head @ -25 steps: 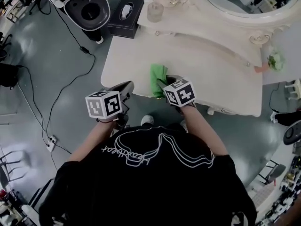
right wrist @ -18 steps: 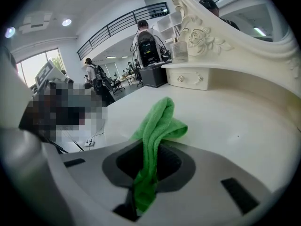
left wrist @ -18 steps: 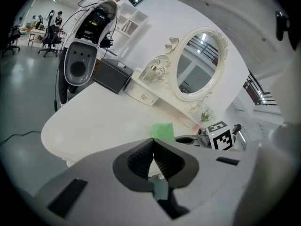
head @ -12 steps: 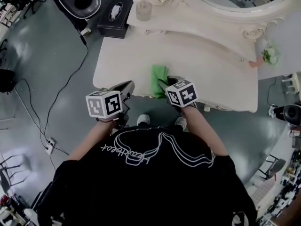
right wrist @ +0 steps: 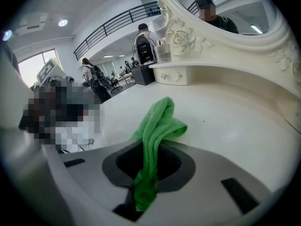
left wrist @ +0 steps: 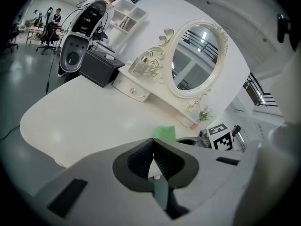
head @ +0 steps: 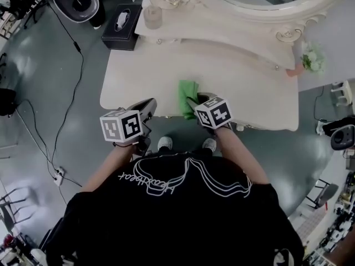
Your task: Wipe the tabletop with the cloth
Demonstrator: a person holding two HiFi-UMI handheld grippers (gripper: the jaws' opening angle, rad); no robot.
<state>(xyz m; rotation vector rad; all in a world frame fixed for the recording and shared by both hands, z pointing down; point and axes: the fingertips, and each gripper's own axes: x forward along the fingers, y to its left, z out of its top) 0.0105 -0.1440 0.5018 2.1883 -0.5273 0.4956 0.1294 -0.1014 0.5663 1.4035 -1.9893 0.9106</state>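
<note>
Cloth (head: 187, 95) lies near the middle of the worktop's (head: 238, 79) front edge, and there is only one. Its near end is pinched in the right gripper (head: 195, 101). In the right gripper view the cloth (right wrist: 159, 121) runs as a thick folded band up through the gripper (right wrist: 153, 147), whose jaws are closed on it. The free end bunches in a soft lump on the worktop (right wrist: 225, 121) just ahead of the jaws. The fabric is bright green, with a fuzzy, towel-like nap, and it is folded lengthwise. The left gripper (head: 145, 107) is held at the front edge, to the left of the cloth and apart from it. In its own view the ribbed dark pads of the left gripper (left wrist: 151, 144) meet at their tips with nothing between them. Both grippers have grey shells, and each carries one cube with square markers. The worktop is a smooth, cream-white slab with rounded corners and a slight sheen. At its back stands one oval mirror (left wrist: 195, 55) in a carved cream frame with scrolls and a rose. On the raised ledge beside the mirror stands one clear glass bottle (head: 152, 16). One black box (head: 122, 21) sits at the back left corner. One small sprig of pale flowers (head: 310, 62) shows at the far right.
</note>
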